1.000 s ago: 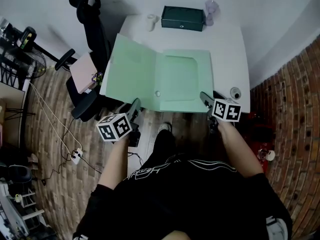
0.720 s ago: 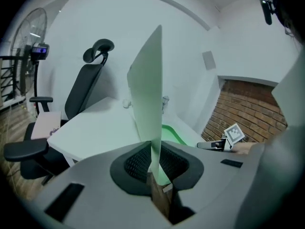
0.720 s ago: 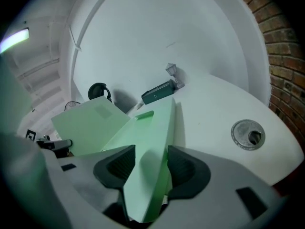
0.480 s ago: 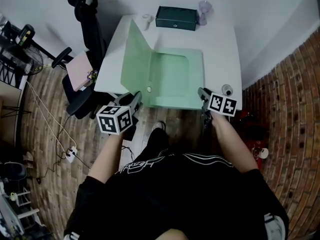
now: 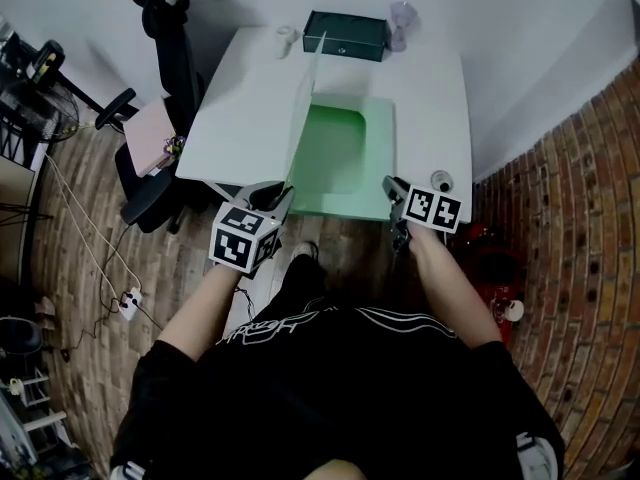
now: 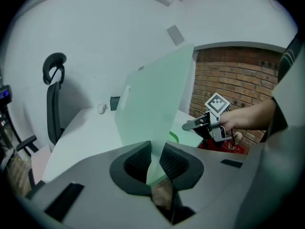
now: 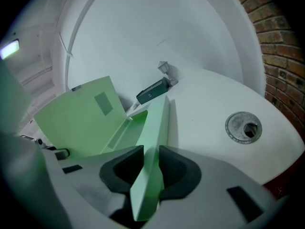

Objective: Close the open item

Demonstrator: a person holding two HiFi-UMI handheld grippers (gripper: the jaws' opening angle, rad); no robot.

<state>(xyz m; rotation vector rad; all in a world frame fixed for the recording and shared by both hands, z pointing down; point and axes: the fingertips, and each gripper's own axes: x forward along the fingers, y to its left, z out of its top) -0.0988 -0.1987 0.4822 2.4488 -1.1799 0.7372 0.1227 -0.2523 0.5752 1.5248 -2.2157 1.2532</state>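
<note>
My left gripper (image 6: 155, 160) pinches the upright cover (image 6: 152, 94), my right gripper (image 7: 148, 168) the base (image 5: 345, 160); I risk the cover slipping or buckling if swung fast.

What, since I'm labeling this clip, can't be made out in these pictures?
- Left gripper view: the raised folder cover hides part of the dark box.
- Head view: the small white item beside that box is too small to identify.
- Head view: the clear object at the far edge is too small to identify.
- Right gripper view: a green blur at the left edge is out of focus and unidentifiable.
</note>
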